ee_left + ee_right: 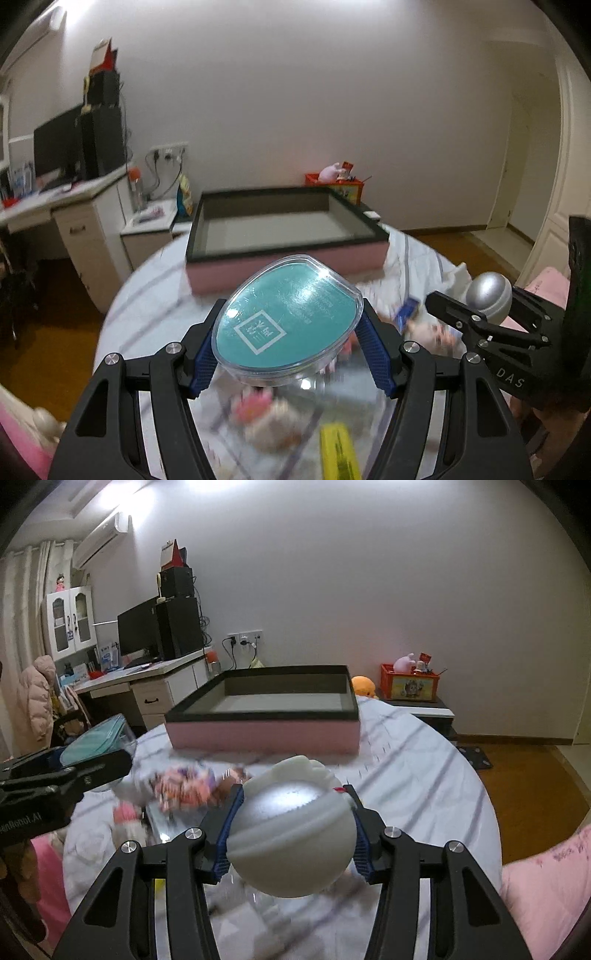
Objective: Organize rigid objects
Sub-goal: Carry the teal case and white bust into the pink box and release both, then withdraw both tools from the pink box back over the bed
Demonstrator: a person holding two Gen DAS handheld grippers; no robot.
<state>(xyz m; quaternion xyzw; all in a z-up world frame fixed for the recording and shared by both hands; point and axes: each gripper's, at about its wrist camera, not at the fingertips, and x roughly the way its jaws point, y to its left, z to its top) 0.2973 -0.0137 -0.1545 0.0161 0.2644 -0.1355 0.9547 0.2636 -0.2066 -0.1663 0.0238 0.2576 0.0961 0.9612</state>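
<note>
Here, at far left in the right wrist view, the left gripper (79, 755) shows side-on with its load; its own camera gives the clearer look. The left gripper (288, 332) is clamped on a clear case (286, 317) with a teal card inside, a blue pad (203, 354) pressed against each side. The case is tilted, its flat face turned up toward the lens, and it hangs above the table (147, 295) with blurred small toys (266, 417) and a yellow item (340, 450) under it. Beyond the case sits the pink tray (288, 266), a shallow box with a dark rim and a grey floor, on the striped cloth. A desk (74, 206) with a monitor stands against the wall further left.

To the right in the left wrist view, the right gripper (484, 314) carries a silver ball (489, 291). Its own camera shows the right gripper (295, 834) holding that ball (291, 834) between the blue pads (231, 834), the jaws at a middling width and snug on its sides, with a white moulded figure on top. The ball is off the table, near the tray (262, 734), which lies just past it. A blurred pile of toys (184, 786) lies left of the ball. A red crate (410, 683) stands far right by the wall.
</note>
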